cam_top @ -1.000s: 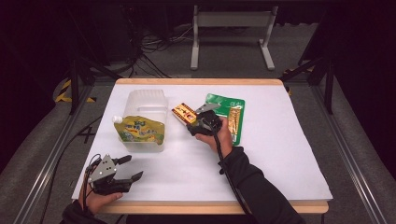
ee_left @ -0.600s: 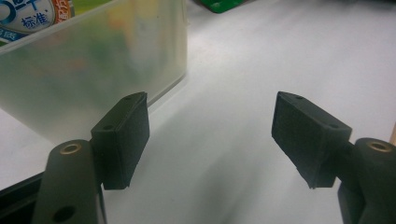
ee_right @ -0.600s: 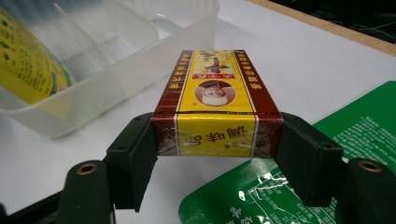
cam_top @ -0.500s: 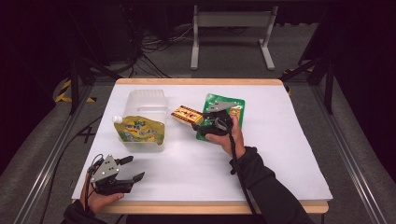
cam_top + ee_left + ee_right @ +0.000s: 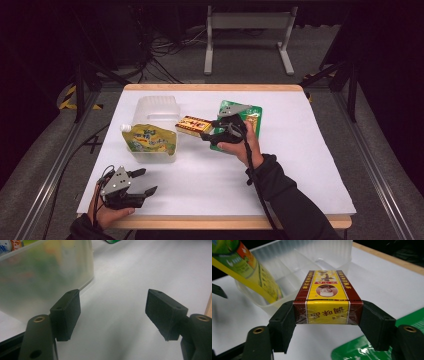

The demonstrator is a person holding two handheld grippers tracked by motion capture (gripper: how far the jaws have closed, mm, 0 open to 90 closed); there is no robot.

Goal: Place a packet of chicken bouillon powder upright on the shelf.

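Clearly the right gripper (image 5: 325, 322) clamps the red-and-yellow seasoning box (image 5: 327, 293) only by its near end, held above the white table (image 5: 300, 165) just beside the clear plastic bin (image 5: 155, 111). Its long free end could sag, twist loose, or clip the bin's rim or the yellow-green spout pouch (image 5: 150, 141) leaning inside. The left gripper (image 5: 145, 181) rests with jaws apart and empty at the table's near edge.

The translucent plastic tub (image 5: 47, 277) is blurred, cut off at the left gripper view's top edge; its contents are unreadable.

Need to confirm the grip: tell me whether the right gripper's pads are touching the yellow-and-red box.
Touching. The right gripper view shows both pads of the right gripper pressed against the sides of the yellow-and-red box.
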